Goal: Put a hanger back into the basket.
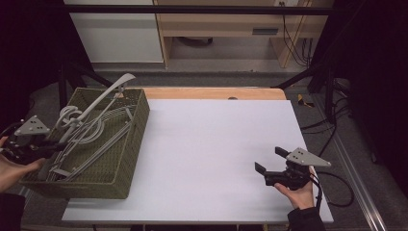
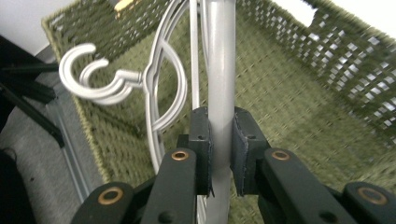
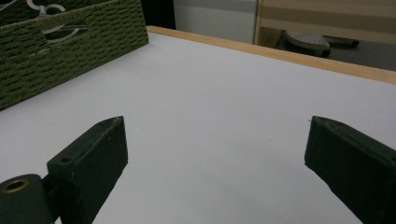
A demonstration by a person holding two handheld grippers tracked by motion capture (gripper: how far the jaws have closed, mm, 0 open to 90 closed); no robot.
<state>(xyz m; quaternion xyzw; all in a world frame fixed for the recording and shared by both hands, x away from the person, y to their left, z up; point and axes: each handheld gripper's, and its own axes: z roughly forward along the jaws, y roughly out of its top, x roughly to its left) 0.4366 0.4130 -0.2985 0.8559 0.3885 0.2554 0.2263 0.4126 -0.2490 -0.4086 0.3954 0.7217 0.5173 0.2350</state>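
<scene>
A green woven basket (image 1: 135, 134) stands at the table's left and holds several grey plastic hangers (image 1: 91, 130). One grey hanger (image 2: 220, 70) is tilted up, its far end (image 1: 122, 81) poking above the basket's back rim. My left gripper (image 1: 48, 146) is at the basket's left side, shut on this hanger's bar, which the left gripper view shows pinched between both pads (image 2: 201, 140). White hooks (image 2: 93, 77) of other hangers curl to the left of it. My right gripper (image 1: 268, 160) rests low over the white table near its front right, open with nothing between its jaws (image 3: 215, 154).
The white tabletop (image 1: 211, 144) spreads between basket and right gripper, with a wooden edge (image 1: 216, 93) at the back. The basket's near corner (image 3: 70, 42) lies far left in the right gripper view. Cables (image 1: 337, 187) trail off the table's right side. A cabinet stands behind.
</scene>
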